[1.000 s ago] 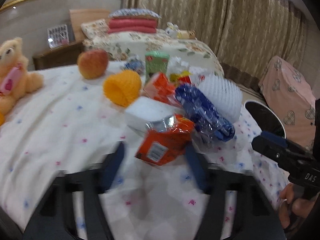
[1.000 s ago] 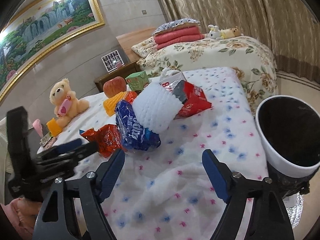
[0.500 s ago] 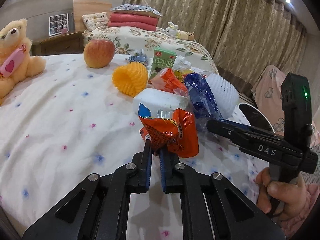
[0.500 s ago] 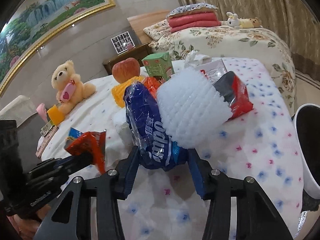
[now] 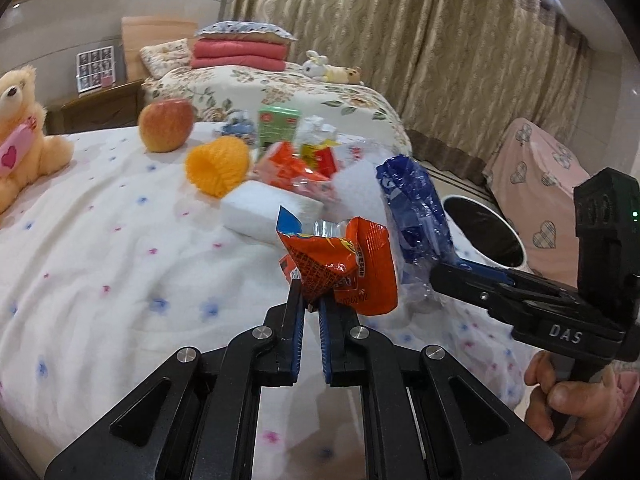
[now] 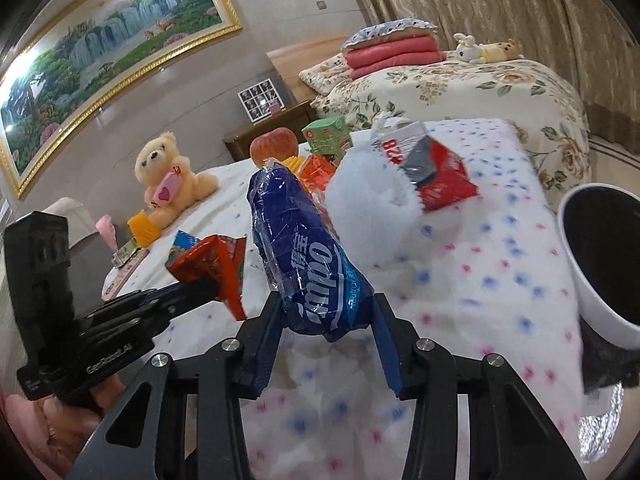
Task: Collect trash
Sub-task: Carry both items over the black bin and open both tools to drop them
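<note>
My left gripper (image 5: 310, 294) is shut on the bottom corner of an orange snack wrapper (image 5: 340, 260), held above the white bedspread (image 5: 120, 260). My right gripper (image 6: 326, 304) is shut on a crinkled blue tissue-pack wrapper (image 6: 296, 240), with both pads pressing its lower end. In the left wrist view the blue wrapper (image 5: 412, 208) stands up from the right gripper (image 5: 440, 276), just right of the orange one. The right wrist view shows the orange wrapper (image 6: 216, 260) in the left gripper (image 6: 212, 286) at the left. A white bin with a black liner (image 6: 580, 288) stands off the bed's right side.
On the bedspread lie an apple (image 5: 166, 126), an orange foam net (image 5: 218, 166), a green carton (image 5: 278, 126), a white foam block (image 5: 260, 210), a white foam net (image 6: 372, 196) and a red packet (image 6: 440, 176). A teddy bear (image 5: 20, 128) sits far left. A pink-covered seat (image 5: 536, 176) is beyond the bin (image 5: 480, 232).
The left jaws closed on the orange wrapper and raised it off the bedspread. The right jaws closed on the blue wrapper and lifted it away from the white foam net.
</note>
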